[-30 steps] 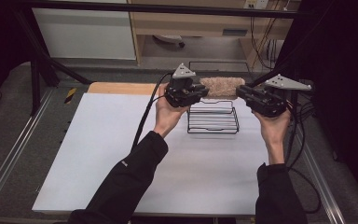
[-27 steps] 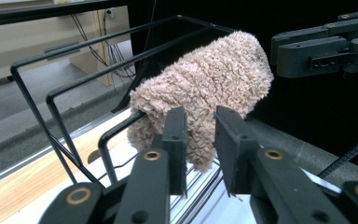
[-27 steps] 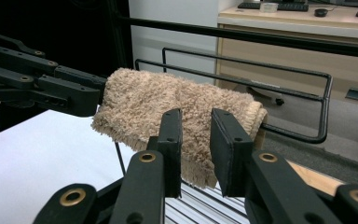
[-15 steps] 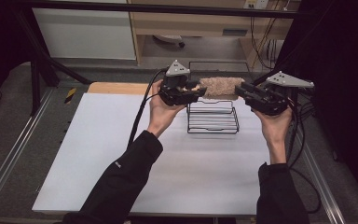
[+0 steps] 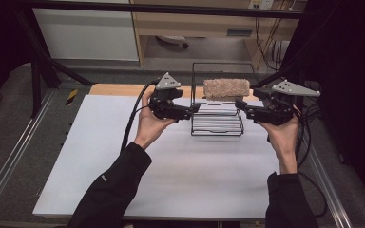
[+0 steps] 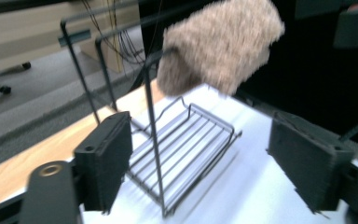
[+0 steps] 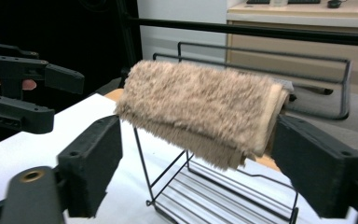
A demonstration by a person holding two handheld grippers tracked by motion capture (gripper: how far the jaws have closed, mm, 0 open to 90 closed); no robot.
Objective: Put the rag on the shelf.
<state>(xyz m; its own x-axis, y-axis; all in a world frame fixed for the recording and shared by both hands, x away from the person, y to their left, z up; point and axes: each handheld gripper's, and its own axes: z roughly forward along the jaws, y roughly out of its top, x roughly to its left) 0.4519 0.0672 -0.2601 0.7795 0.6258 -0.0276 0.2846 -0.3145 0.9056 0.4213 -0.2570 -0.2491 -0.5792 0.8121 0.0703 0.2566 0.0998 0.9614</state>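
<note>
My left tongs (image 5: 193, 109) and right tongs (image 5: 240, 104) have just been opening, and both now gape with nothing between the jaws. The towel (image 5: 226, 88) hangs folded over the top bar of the rack (image 5: 217, 124), free of me. My left tongs have drawn off to the rack's left. The draping looks done, though the left gripper view is blurred.

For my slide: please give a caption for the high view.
Folded beige towel hangs over wire rack; both grippers' fingers open beside it.
</note>
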